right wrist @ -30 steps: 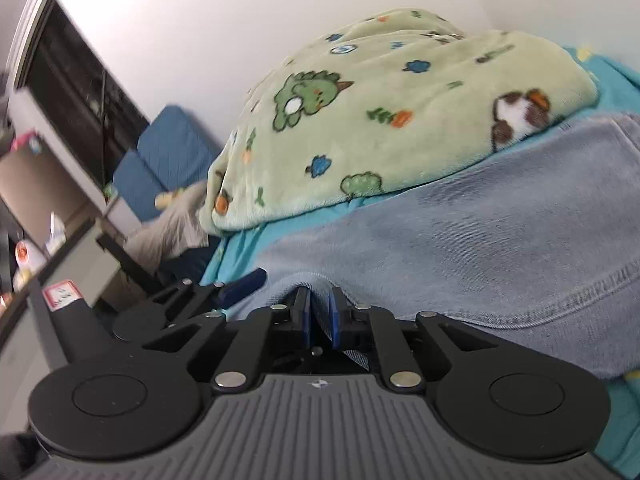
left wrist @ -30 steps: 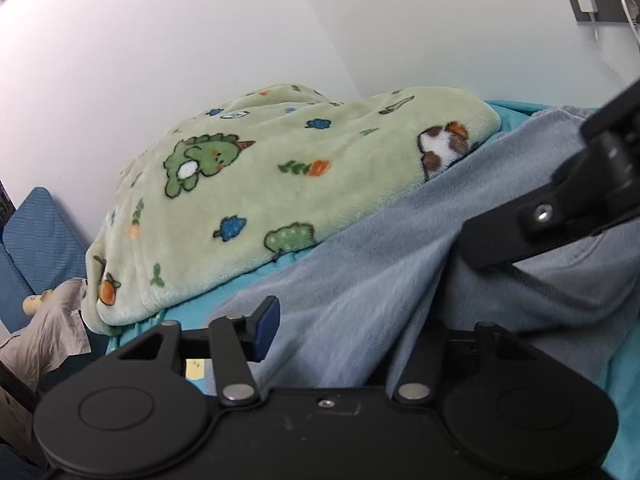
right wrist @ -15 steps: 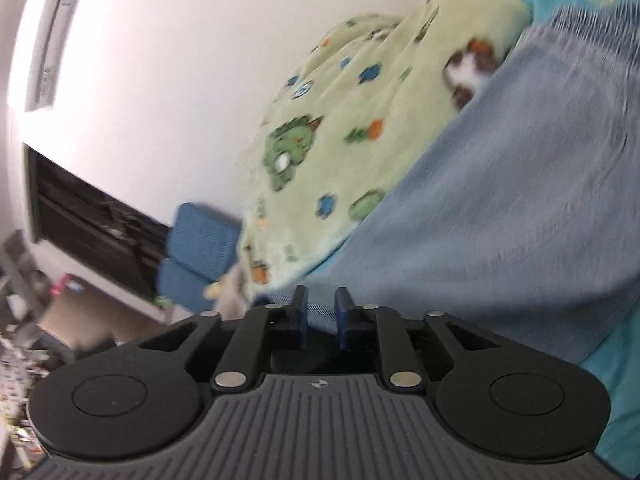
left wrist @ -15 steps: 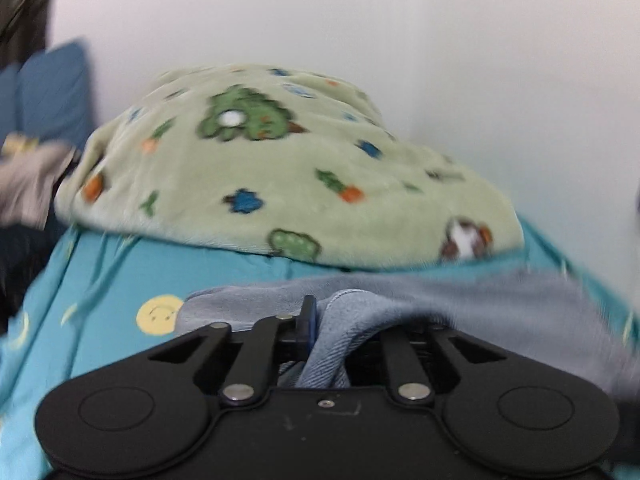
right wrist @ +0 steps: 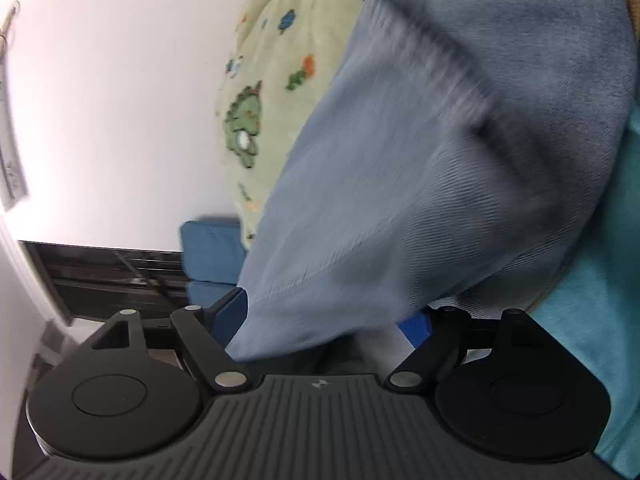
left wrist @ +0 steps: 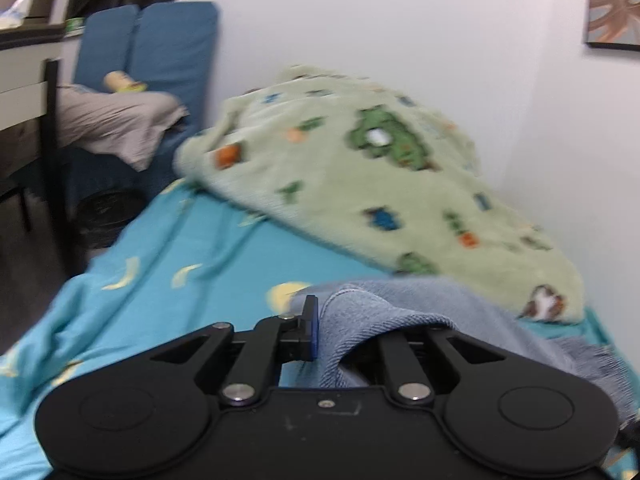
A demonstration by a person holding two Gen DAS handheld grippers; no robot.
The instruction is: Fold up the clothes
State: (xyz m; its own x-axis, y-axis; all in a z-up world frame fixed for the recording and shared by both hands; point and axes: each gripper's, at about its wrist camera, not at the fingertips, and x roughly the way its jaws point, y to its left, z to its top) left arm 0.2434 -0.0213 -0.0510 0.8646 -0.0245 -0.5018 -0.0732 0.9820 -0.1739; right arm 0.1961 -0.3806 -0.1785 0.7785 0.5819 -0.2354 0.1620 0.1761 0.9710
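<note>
Left wrist view: the left claw (left wrist: 344, 332) sits at the bottom centre of the frame, clamped on a fold of the blue-grey garment (left wrist: 404, 308), which bunches over its right finger and hides it; the left blue pad (left wrist: 313, 330) presses against the cloth. The garment lies on the bed, spreading toward the lower right of the frame. Behind it, across the middle and right, is a pale green fleece blanket (left wrist: 360, 184) printed with dinosaurs and small orange and blue shapes. The teal bedsheet (left wrist: 168, 256) with yellow moon and smiley prints fills the left half. In the upper left stand dark blue cushions (left wrist: 160, 48) with a beige cloth (left wrist: 112, 124) draped in front; a framed picture (left wrist: 614, 4) shows at the upper right on the white wall. No writing can be read in this view.

Right wrist view, heavily blurred: the right claw (right wrist: 326, 320) has its fingers spread wide apart, and the garment (right wrist: 440, 160) hangs down between them, its lower edge touching the left pad (right wrist: 230, 312); it is not pinched. The cloth fills the centre and upper right of the frame. The green blanket (right wrist: 272, 80) is at upper centre, the sheet (right wrist: 592, 320) at the right edge. A small emblem is moulded on the claw body (right wrist: 316, 385); no letters are legible.
</note>
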